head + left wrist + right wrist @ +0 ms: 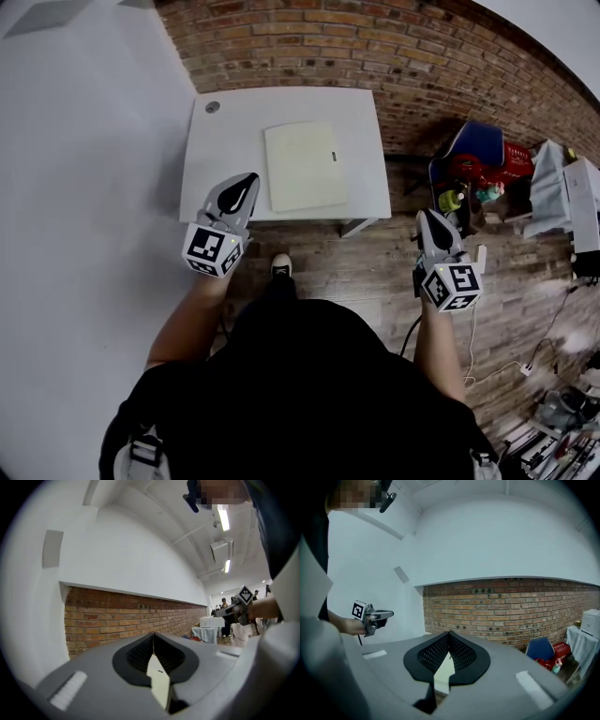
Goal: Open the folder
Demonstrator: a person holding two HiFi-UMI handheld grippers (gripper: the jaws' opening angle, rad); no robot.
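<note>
A person (pixel 300 394) holds a two-jaw gripper in each hand before a white table (pixel 225 131) set against a brick wall (pixel 394 56), where a cream folder (pixel 305 166) lies flat and closed. The left gripper (pixel 251 178) has its jaws pressed together tip to tip and grips nothing. Its tip hangs over the table's near edge, and the folder lies just ahead of it and slightly to its right, near but apart. Seen along that gripper's own jaws, a cream sliver of the folder shows through the notch below the closed tips, with the brick wall beyond. The right gripper (pixel 427 216) is likewise drawn narrow, its jaws meeting at the tip with nothing held. It is off the table, over the wood floor (pixel 375 272) beside the table's near right corner, and the folder sits ahead of it and well to its left. The folder lies between the lines of the two grippers, closer to the left one. A blue chair (pixel 478 141) and red clutter (pixel 502 159) stand ahead of the right gripper, on its right side. A shoe (pixel 280 266) shows on the floor behind and between the two grippers. Each gripper appears out to the side in the other's view.
</note>
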